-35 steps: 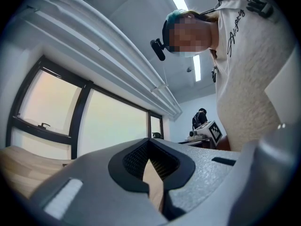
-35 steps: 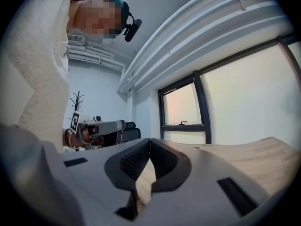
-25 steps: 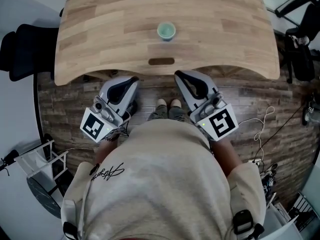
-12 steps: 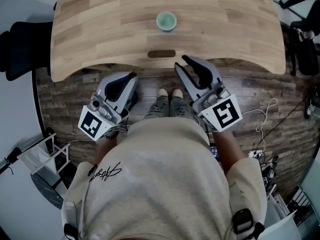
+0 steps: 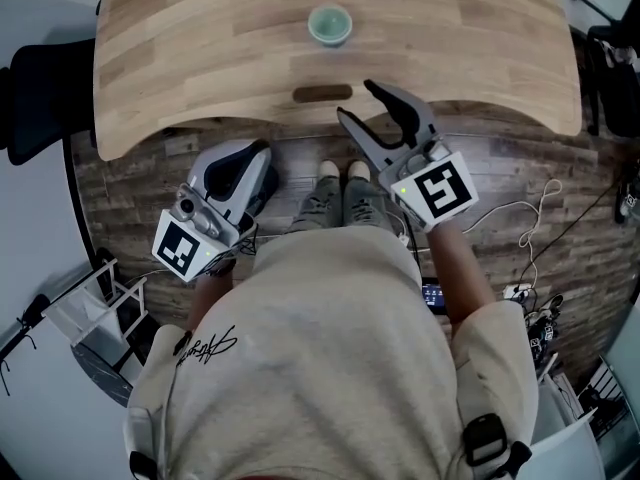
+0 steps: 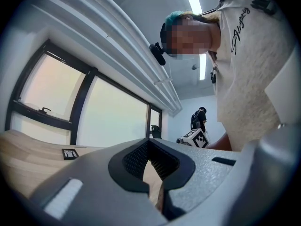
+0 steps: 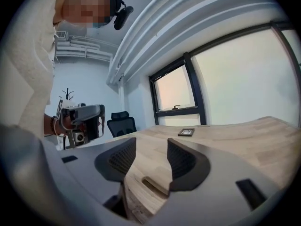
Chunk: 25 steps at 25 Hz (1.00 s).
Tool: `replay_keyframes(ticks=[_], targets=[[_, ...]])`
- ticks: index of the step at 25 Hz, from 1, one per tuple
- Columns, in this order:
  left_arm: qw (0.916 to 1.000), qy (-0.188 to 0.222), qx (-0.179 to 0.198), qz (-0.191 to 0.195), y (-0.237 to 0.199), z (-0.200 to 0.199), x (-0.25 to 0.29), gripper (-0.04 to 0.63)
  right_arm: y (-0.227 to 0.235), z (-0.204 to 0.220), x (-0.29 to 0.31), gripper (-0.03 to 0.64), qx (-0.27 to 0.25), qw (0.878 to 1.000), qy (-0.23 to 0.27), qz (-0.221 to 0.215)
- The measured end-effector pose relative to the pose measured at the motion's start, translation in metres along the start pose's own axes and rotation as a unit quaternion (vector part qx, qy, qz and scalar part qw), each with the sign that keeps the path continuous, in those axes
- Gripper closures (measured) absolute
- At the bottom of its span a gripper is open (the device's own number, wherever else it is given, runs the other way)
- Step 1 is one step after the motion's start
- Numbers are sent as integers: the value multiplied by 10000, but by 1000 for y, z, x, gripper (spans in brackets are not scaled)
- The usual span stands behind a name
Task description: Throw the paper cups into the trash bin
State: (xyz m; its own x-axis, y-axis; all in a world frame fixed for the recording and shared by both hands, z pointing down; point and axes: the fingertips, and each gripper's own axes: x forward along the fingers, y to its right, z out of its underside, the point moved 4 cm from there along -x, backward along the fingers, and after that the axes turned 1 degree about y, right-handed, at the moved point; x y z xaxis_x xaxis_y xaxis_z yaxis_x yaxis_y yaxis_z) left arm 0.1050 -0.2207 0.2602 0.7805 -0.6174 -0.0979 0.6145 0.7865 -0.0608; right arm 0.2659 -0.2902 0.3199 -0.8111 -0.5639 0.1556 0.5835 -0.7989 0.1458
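A pale green paper cup [image 5: 329, 25] stands upright on the wooden table [image 5: 200, 58], a little behind the dark slot [image 5: 322, 93] near its front edge. My right gripper [image 5: 356, 101] is raised to the table's front edge, just right of the slot; its jaws are opening and nothing is between them [image 7: 150, 161]. My left gripper [image 5: 240, 173] hangs lower over the floor, left of the person's shoes, jaws shut and empty [image 6: 149, 161]. Neither gripper view shows the cup.
Black office chairs stand left [image 5: 40, 98] and right [image 5: 612, 78] of the table. Cables [image 5: 525, 243] trail over the floor at the right. A white rack [image 5: 95, 313] and a dark round base [image 5: 95, 373] sit lower left. A small black frame [image 7: 186, 132] lies on the table.
The right gripper's jaws have spread apart and it has moved forward to the table's edge. The left gripper has stayed about where it was.
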Motion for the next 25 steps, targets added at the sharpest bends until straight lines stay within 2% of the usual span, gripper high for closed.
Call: replay_keyframes(ticks=[4,8,13,25], targets=[[10000,-72,-50,-14,-1,5,-2,595,8,11,10,419,-101,9997,-211,89],[9998,-144,-86,-73,-4,10,-6,595,24,19,20,414,-119,9996,-59,259],[9997,-157,-105,-148,-5,12,-10,595,38,31,33,402,2,9991,-114,409],[9991,-210,-239,-284,0,15,-19,595,65,65,65,376,163,9953,-705,650]])
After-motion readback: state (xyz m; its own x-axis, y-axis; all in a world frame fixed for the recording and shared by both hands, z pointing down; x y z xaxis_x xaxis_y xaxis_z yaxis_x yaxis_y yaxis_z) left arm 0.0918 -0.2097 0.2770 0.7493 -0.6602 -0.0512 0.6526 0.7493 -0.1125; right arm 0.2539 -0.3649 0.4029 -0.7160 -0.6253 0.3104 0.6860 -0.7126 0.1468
